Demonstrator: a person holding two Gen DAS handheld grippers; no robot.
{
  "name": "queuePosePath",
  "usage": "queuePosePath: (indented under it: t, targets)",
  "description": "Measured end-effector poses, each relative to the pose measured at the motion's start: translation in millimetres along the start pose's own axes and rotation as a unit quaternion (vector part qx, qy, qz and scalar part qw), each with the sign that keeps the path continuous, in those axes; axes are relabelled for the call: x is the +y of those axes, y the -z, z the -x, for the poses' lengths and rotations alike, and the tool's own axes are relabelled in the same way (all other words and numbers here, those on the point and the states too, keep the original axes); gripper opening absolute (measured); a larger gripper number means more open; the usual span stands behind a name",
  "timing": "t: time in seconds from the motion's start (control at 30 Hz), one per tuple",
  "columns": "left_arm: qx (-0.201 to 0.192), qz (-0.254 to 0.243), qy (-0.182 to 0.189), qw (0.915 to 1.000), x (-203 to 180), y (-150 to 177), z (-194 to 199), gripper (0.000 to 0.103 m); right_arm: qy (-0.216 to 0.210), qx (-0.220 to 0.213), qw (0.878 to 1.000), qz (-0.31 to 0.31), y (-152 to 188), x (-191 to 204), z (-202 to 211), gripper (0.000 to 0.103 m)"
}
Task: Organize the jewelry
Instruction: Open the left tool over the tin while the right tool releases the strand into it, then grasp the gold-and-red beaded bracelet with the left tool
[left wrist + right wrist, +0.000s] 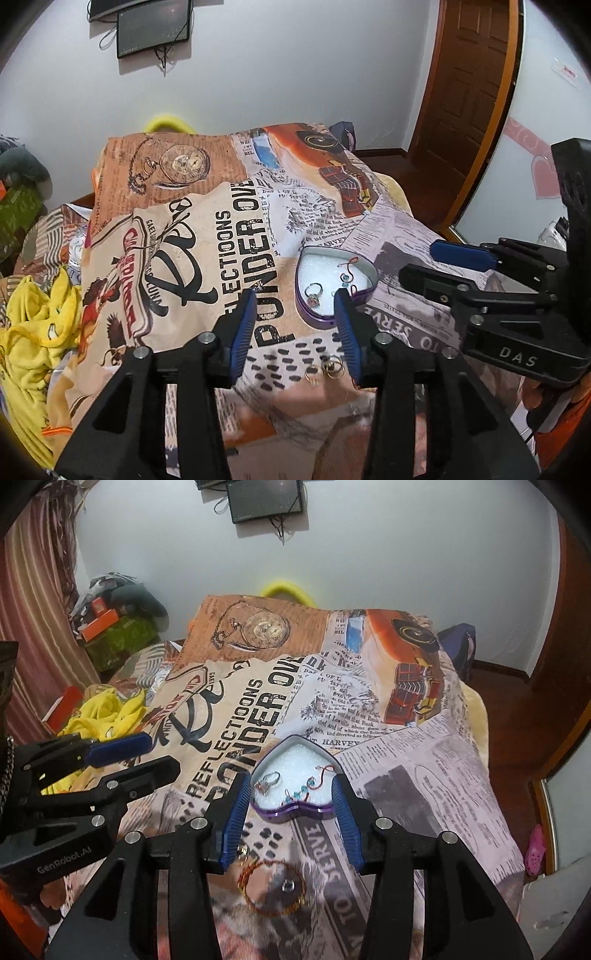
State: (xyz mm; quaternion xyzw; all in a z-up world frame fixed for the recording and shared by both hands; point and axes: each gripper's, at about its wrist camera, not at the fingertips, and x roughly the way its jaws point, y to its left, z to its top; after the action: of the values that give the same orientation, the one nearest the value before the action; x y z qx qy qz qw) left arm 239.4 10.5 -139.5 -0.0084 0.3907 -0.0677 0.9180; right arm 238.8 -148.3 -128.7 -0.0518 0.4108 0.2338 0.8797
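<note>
A purple heart-shaped tin with white foam lining sits on the printed cloth. Inside lie a ring with a stone and a red-and-blue beaded piece. My left gripper is open and empty, above and just in front of the tin. Two small gold hoop earrings lie on the cloth between its fingers. My right gripper is open and empty, its fingers on either side of the tin's near edge. A red-gold bangle and a small stud lie below it.
The printed newspaper-pattern cloth covers a raised surface that drops off at the right. Yellow clothing lies at the left. A wooden door stands at the right. The right gripper shows in the left wrist view.
</note>
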Motion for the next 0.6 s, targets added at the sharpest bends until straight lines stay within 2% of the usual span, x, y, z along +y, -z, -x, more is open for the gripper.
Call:
queuePosePath:
  t: [0.13,0.27,0.6]
  targets:
    - [0.001,-0.010,0.000,0.9999,-7.0,9.4,10.3,0.045,0.006,-0.010,1.000,0.003,10.3,1.4,15.6,0.048]
    - [0.003,-0.016,-0.001,0.9999,-12.5,20.3,17.9,0.045,0.014,-0.016,1.000,0.002,20.8,0.2,26.8,0.049]
    - [0.028,-0.017,0.004,0.9995,-17.0,45.3,15.6,0.045,0.021,0.006,1.000,-0.005,49.8,-3.4,29.3,0.049]
